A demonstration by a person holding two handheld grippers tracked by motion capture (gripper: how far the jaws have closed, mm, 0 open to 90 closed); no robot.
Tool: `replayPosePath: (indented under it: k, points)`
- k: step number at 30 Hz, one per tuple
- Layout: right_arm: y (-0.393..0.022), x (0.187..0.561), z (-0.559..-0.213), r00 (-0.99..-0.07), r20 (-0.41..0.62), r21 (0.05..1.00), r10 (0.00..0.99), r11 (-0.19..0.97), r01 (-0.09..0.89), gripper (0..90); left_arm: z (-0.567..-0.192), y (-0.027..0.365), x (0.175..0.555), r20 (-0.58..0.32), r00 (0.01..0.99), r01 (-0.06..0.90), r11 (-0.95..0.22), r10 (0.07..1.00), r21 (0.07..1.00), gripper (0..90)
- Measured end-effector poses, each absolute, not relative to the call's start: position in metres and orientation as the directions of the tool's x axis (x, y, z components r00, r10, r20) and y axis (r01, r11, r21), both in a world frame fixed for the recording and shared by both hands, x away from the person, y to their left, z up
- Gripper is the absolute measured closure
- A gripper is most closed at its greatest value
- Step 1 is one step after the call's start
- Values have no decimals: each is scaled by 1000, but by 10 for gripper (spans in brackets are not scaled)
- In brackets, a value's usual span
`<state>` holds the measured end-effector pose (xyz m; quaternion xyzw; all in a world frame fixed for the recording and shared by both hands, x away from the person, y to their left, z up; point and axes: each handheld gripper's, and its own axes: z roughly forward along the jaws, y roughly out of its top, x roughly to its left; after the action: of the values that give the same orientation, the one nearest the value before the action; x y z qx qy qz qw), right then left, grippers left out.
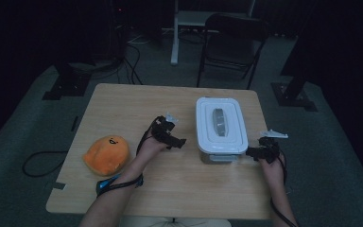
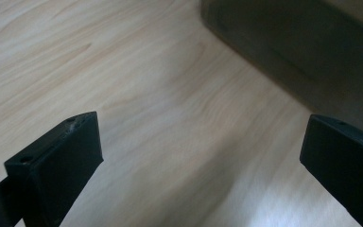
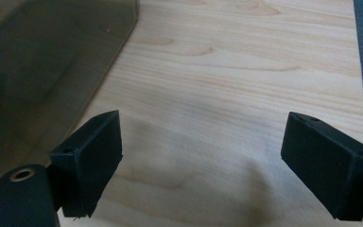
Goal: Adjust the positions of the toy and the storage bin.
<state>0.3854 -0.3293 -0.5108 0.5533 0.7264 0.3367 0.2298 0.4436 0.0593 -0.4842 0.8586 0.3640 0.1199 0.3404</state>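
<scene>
A white rectangular plastic storage box (image 1: pixel 221 130) with a snap-on lid and a grey handle set in its top is sitting on the right half of a pale wooden counter (image 1: pixel 123 109), its lid on and lying flat. A person is holding a black two-jaw gripper in each hand, one on either side of the box's near end. The left gripper (image 1: pixel 180 142) is hovering just beside the box's left wall, jaws standing wide apart with nothing between them; in the left gripper view the box's shadowed side (image 2: pixel 293 52) is rising at the upper right, apart from the jaws. The right gripper (image 1: pixel 248 152) is pointing at the box's near right corner, also spread wide and holding nothing; in the right gripper view the box's translucent wall (image 3: pixel 42 71) is standing just beside the left jaw. A round orange plush toy (image 1: pixel 107 154) with a small face is lying near the counter's left edge, well apart from the box. Judging from this, the work is only beginning: both grippers are closing in, but the box is not yet grasped and the lid not yet opened.
</scene>
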Motion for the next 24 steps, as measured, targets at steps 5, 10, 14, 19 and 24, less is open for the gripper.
replayPosePath:
  k: [5,10,14,19,24]
  points:
    - [-327,392,-513,-283,49,746,958,153,648,129,-485,46,451,-12,714,529,-528,700,664,5]
    - [-326,397,-511,-286,66,752,956,141,644,133,-482,42,459,-14,705,530,-514,709,674,5]
    - [-323,401,-508,-301,86,765,950,131,631,134,-481,37,462,-9,711,525,-523,703,672,5]
    - [-315,405,-508,-323,80,760,943,153,632,134,-481,30,462,-9,727,517,-538,687,666,5]
    - [-310,406,-508,-360,100,767,928,159,622,153,-479,22,458,4,744,500,-561,668,660,5]
